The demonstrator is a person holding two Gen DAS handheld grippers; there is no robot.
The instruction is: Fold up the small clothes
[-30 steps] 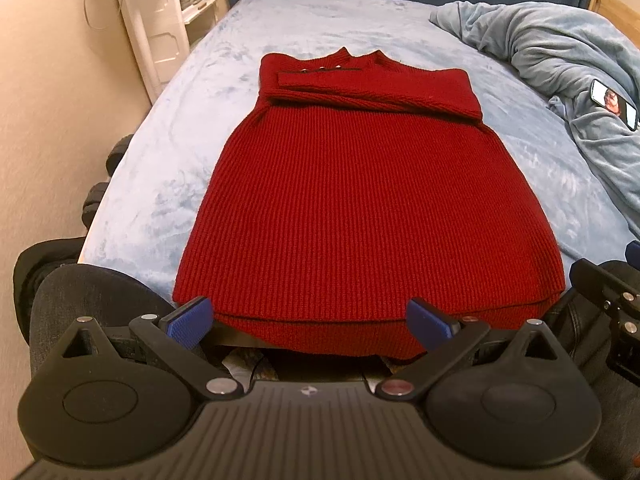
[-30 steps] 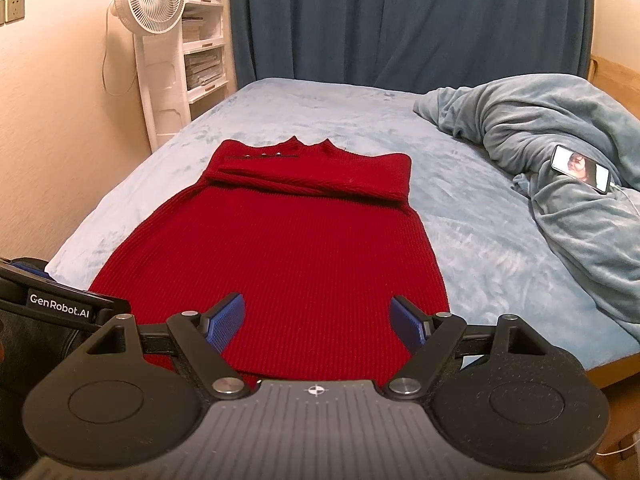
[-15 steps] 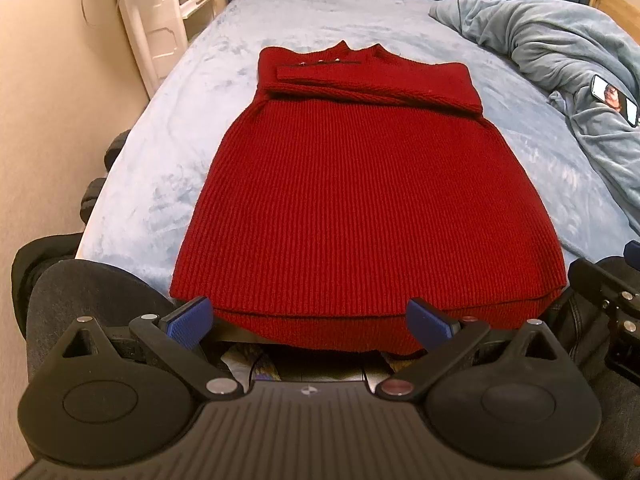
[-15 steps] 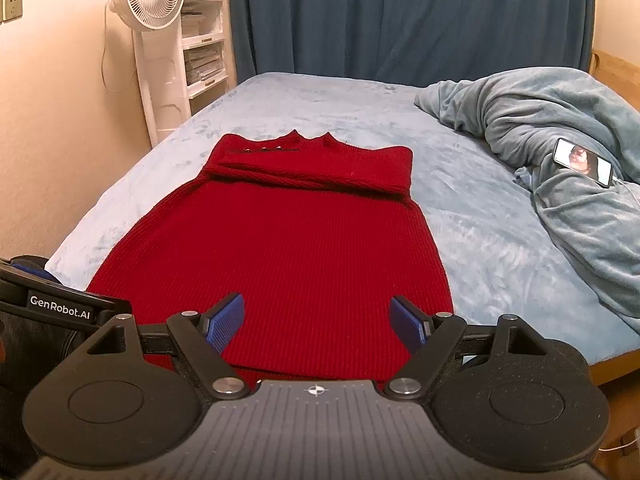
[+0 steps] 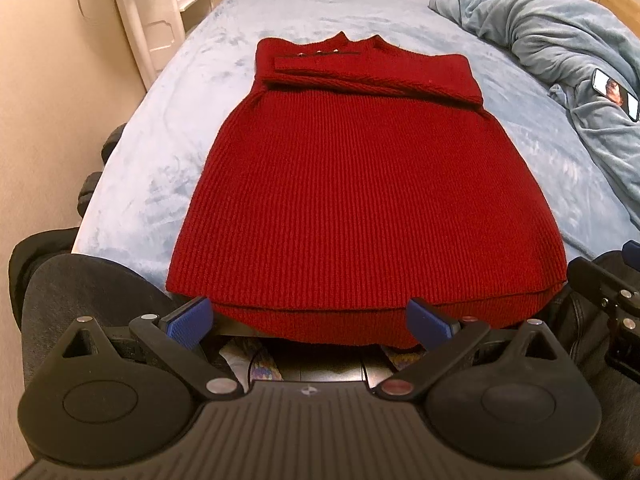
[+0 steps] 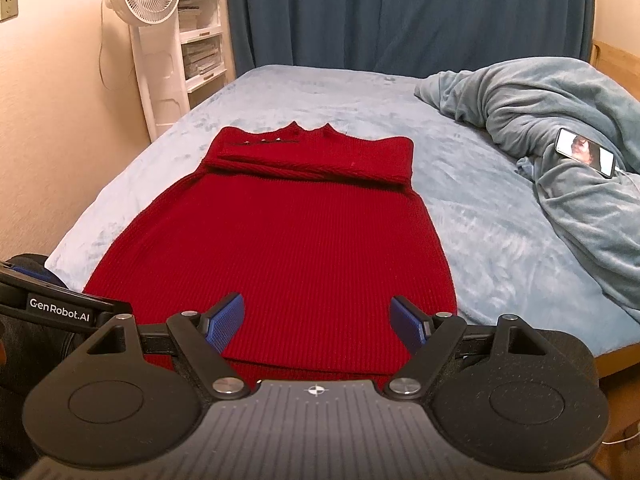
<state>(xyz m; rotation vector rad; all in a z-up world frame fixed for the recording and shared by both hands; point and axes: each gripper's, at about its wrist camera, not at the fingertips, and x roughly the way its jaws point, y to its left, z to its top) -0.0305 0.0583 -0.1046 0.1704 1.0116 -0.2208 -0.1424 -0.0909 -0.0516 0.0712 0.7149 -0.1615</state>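
A dark red knitted dress lies flat on the light blue bed, collar far, hem hanging over the near edge. Its sleeves are folded across the chest. It also shows in the right wrist view. My left gripper is open and empty, just short of the hem. My right gripper is open and empty, above the hem's right part. The right gripper's body shows at the right edge of the left wrist view.
A crumpled blue-grey blanket with a phone on it fills the bed's right side. A white fan and shelves stand at the left wall. Dark curtains hang behind. Dark shapes sit by the bed's left edge.
Both grippers have tilted slightly, so the dress sits a little lower in both views. Both stay open. The dress has not moved.
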